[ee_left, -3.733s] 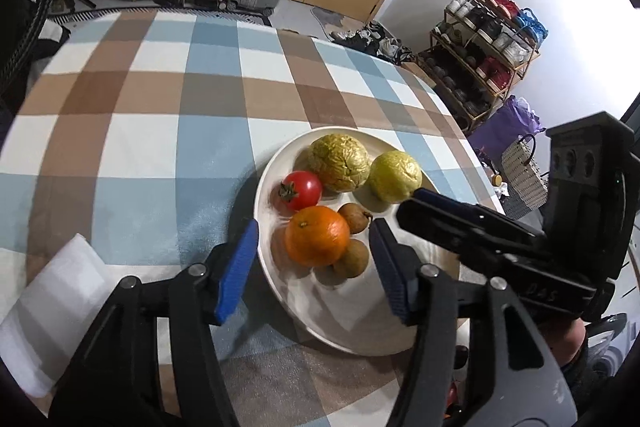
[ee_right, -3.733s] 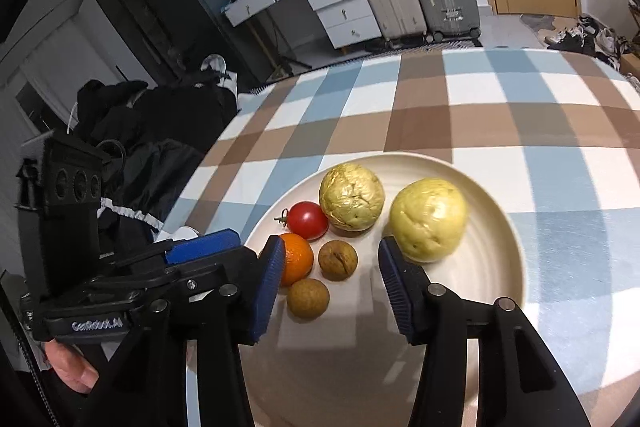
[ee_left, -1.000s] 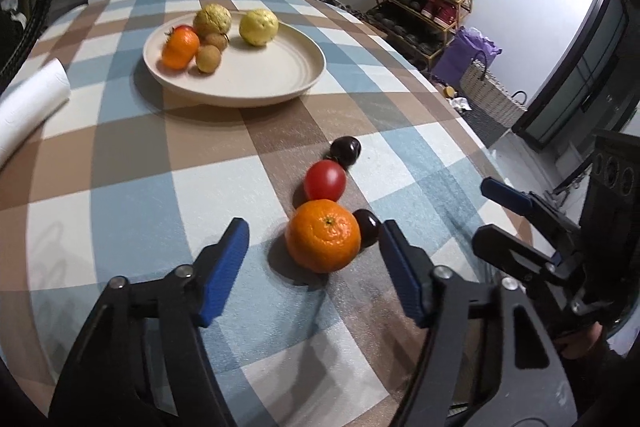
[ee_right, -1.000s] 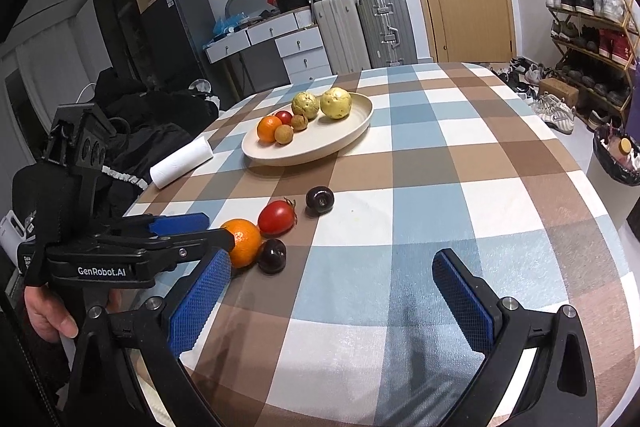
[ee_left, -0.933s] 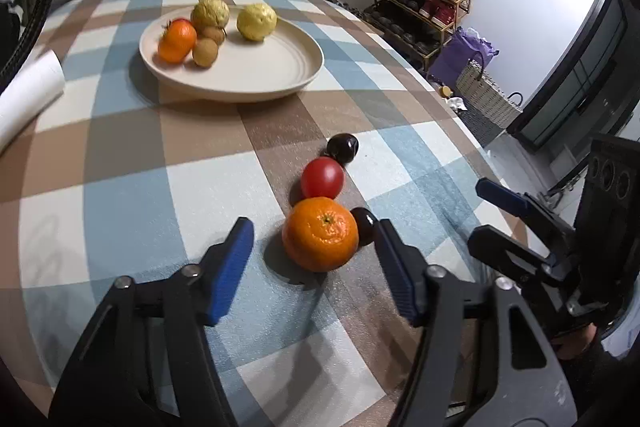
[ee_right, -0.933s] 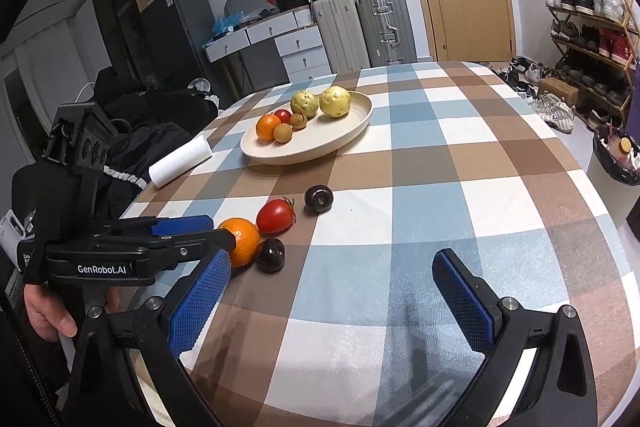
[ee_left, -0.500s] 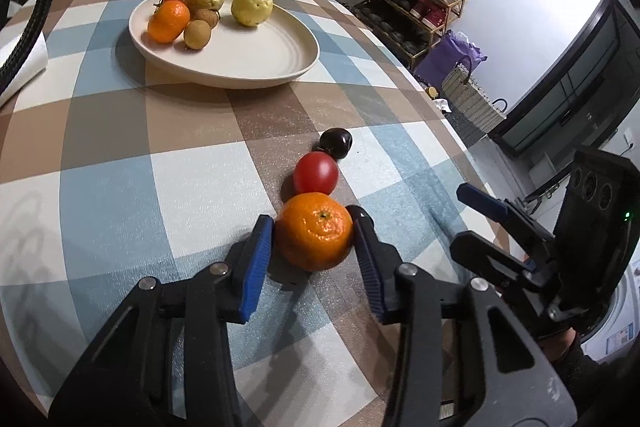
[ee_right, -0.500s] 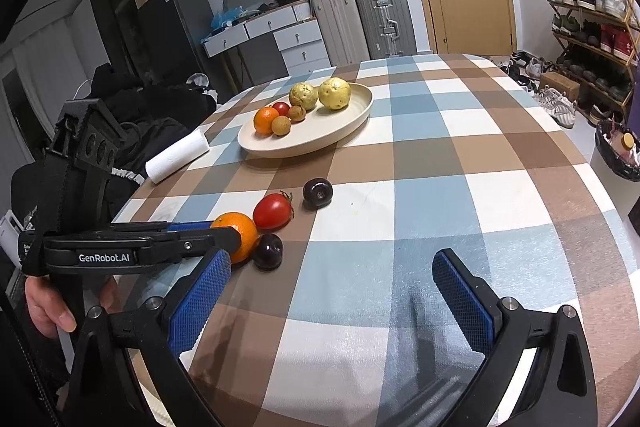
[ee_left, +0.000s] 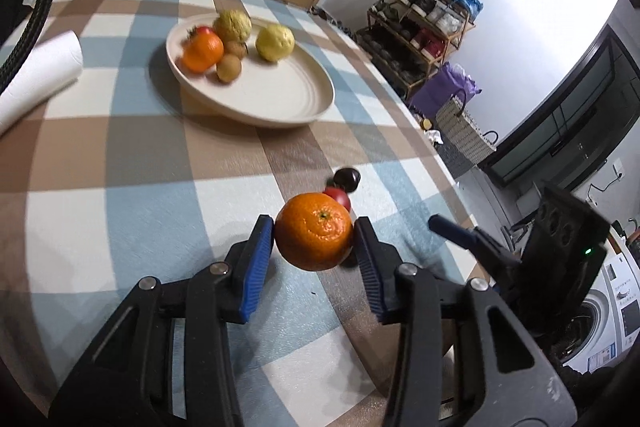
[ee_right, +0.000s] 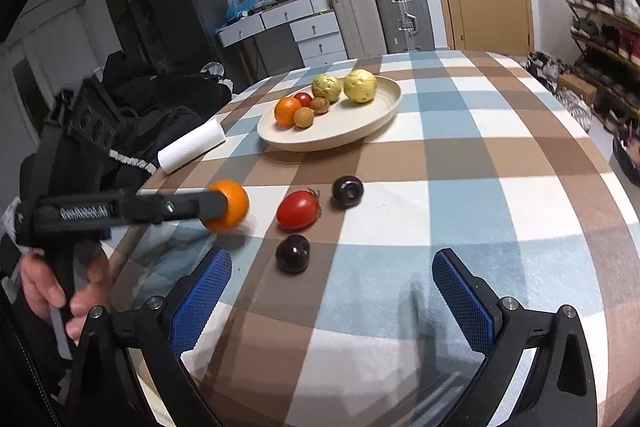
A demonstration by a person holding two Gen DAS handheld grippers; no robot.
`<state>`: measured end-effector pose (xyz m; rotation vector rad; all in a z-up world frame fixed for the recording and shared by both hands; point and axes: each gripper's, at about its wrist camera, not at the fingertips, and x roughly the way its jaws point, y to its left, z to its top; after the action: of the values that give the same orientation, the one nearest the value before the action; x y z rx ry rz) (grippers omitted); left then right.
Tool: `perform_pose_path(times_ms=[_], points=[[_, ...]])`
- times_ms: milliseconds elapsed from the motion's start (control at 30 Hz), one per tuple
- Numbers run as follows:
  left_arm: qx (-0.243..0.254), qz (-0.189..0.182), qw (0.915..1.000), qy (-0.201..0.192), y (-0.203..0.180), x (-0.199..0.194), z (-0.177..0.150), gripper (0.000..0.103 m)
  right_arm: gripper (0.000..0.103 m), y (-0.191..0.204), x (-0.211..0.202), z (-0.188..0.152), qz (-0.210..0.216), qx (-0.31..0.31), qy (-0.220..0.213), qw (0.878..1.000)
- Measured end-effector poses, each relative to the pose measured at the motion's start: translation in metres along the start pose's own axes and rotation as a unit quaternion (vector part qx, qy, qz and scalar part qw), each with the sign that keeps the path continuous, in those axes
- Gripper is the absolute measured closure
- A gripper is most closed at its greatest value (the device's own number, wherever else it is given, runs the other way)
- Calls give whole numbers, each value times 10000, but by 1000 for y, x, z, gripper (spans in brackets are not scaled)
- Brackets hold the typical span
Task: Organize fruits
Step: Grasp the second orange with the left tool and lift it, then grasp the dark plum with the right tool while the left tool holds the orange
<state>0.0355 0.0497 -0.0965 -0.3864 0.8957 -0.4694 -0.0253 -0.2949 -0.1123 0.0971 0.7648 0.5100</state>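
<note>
The orange (ee_left: pixel 313 237), stem dimple facing up, sits clamped between the left tongs (ee_left: pixel 314 247), lifted just above the checked worktop (ee_left: pixel 120 195). The right tongs (ee_right: pixel 332 291) gape wide, holding nothing, near a dark plum (ee_right: pixel 293 253).

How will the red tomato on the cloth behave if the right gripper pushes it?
The red tomato looks smooth and rounded, so it would probably roll, perhaps into the dark plum close beside it. Its glossy skin suggests that it may slip.
</note>
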Motion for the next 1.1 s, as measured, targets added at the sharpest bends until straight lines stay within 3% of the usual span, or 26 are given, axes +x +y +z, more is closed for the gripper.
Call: perform_pose_path(times_ms=[267, 300, 367, 600, 800, 867, 1000, 1100], points=[[-45, -25, 9998, -199, 6, -25, 1, 64, 3, 25, 24, 1, -51, -331, 218, 9992], [-53, -32, 9998, -208, 7, -27, 1, 64, 7, 28, 27, 1, -67, -371, 236, 9990], [-50, -18, 9997, -242, 9, -32, 0, 64, 27, 32, 33, 1, -39, -433, 355, 9984], [-79, 101, 9991, -395, 22, -45, 0, 64, 35, 41, 38, 1, -170, -635, 419, 9970], [-178, 126, 9988, -443, 32, -50, -1, 64, 55, 42, 43, 6, -419, -537, 601, 9959], [-192, 138, 9987, -441, 33, -50, -1, 64, 69, 41, 47, 7, -397, -500, 700, 9955], [-208, 152, 9988, -421, 34, -49, 1, 64, 78, 41, 49, 6, -418, -505, 736, 9951], [-197, 185, 9987, -432, 33, -46, 7, 64, 79, 38, 48, 7, -392, -382, 721, 9959]])
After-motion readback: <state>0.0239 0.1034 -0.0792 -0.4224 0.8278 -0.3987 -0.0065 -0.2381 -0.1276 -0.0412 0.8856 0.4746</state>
